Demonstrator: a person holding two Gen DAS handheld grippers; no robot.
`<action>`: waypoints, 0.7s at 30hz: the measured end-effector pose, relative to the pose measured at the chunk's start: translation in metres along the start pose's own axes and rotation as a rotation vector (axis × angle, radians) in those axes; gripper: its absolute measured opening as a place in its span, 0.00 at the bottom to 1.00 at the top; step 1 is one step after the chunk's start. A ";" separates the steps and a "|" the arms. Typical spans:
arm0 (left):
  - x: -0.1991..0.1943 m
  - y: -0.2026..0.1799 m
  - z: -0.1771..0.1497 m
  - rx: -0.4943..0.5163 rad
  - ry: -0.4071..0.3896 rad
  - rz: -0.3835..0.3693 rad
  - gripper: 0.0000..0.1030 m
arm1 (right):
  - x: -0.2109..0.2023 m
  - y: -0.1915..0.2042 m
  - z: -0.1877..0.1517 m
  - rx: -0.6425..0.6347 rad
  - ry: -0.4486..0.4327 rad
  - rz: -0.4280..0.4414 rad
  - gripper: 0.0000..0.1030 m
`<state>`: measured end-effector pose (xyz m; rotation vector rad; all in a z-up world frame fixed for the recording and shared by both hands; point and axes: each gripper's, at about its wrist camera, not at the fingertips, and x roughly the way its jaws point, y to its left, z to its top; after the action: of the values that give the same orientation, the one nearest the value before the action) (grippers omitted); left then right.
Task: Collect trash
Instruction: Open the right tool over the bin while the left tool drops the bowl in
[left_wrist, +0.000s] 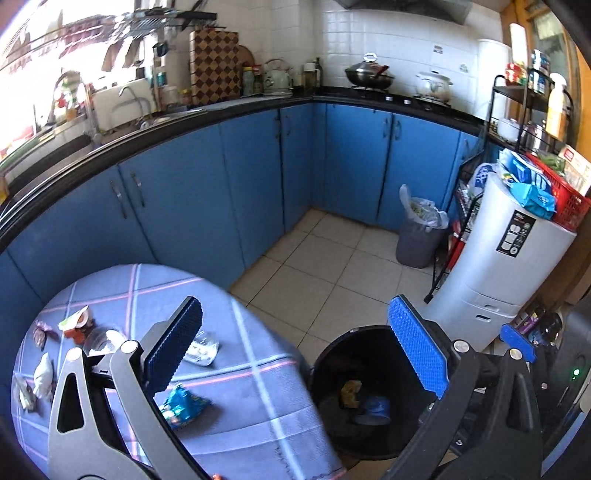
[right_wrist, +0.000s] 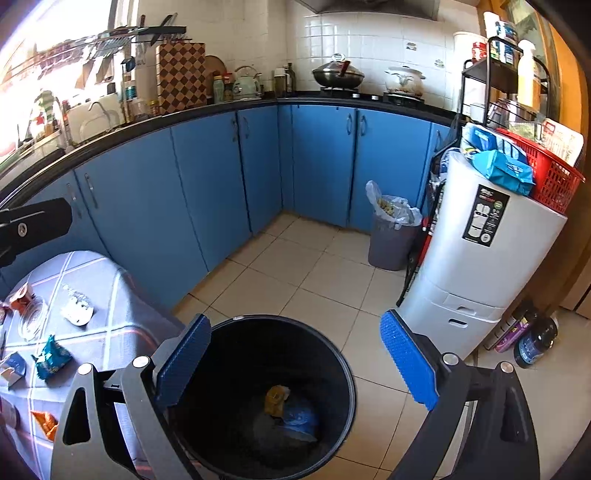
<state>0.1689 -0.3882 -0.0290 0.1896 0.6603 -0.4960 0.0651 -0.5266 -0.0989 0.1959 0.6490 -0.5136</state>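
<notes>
My left gripper (left_wrist: 295, 347) is open with nothing between its blue pads; it hangs over the gap between the round table (left_wrist: 236, 413) and the black bin (left_wrist: 325, 354). My right gripper (right_wrist: 295, 362) is open and empty, straight above the black bin (right_wrist: 345, 369). A yellow wrapper (right_wrist: 276, 398) and a blue wrapper (right_wrist: 299, 417) lie at the bin's bottom. On the blue checked cloth lie a blue snack wrapper (left_wrist: 183, 404), a foil pack (left_wrist: 203, 349), an orange cup (left_wrist: 75, 325), a clear lid (left_wrist: 103, 341) and crumpled white paper (left_wrist: 43, 374).
Blue kitchen cabinets (left_wrist: 192, 199) run behind the table. A grey bin with a plastic bag (left_wrist: 417, 236) stands in the far corner beside a black rack (left_wrist: 461, 229). A white drawer tower (left_wrist: 498, 266) with a red basket (left_wrist: 565, 199) stands right of the black bin; bottles (right_wrist: 532, 339) stand on the floor.
</notes>
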 end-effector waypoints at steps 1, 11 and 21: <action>-0.002 0.006 -0.002 -0.007 0.005 0.007 0.97 | -0.001 0.003 0.000 -0.006 0.000 0.002 0.88; -0.013 0.027 -0.015 -0.030 0.019 0.028 0.97 | -0.016 0.022 0.001 -0.033 -0.016 0.011 0.88; -0.023 0.027 -0.015 -0.030 0.008 0.022 0.97 | -0.030 0.027 0.004 -0.044 -0.030 0.008 0.88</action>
<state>0.1579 -0.3512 -0.0259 0.1702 0.6720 -0.4636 0.0613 -0.4932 -0.0766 0.1494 0.6293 -0.4934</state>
